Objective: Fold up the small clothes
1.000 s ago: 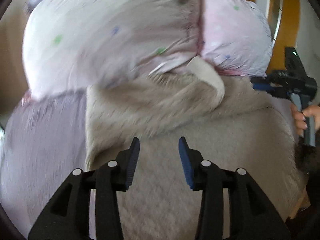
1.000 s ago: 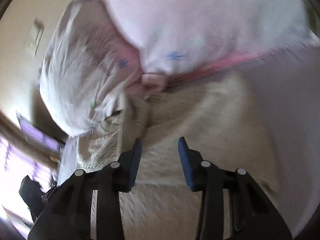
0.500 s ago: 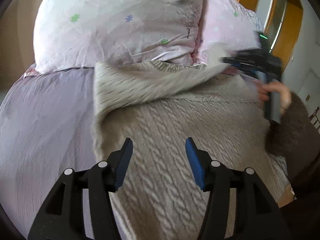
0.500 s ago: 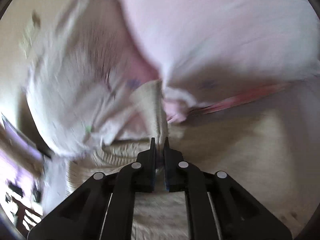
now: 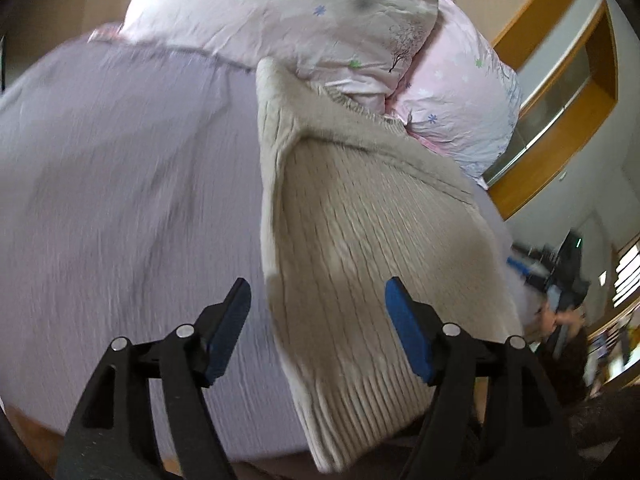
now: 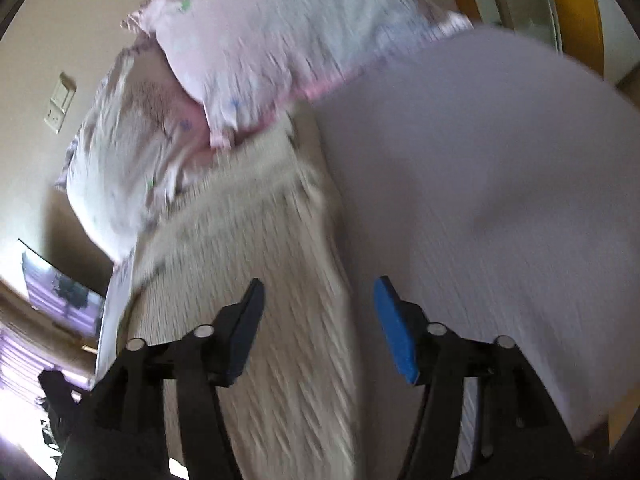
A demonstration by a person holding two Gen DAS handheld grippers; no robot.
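A beige cable-knit sweater point(image 5: 360, 240) lies on the lilac bed sheet point(image 5: 120, 184), its sleeves folded in across the body. My left gripper point(image 5: 318, 328) is open and empty, hovering over the sweater's lower left edge. My right gripper point(image 6: 318, 330) is open and empty over the sweater's point(image 6: 260, 288) right edge, blurred by motion. The right gripper also shows at the far right of the left wrist view point(image 5: 560, 276), held by a hand.
Two pale pink patterned pillows point(image 5: 304, 20) point(image 6: 260, 40) lean at the head of the bed, touching the sweater's top. A wooden window frame point(image 5: 560, 92) is at the right. A wall switch point(image 6: 60, 104) is at the left of the right wrist view.
My right gripper let go of the sleeve end, opened, and pulled back to the sweater's right edge. My left gripper opened wider and shifted left and back. The sleeve now lies folded across.
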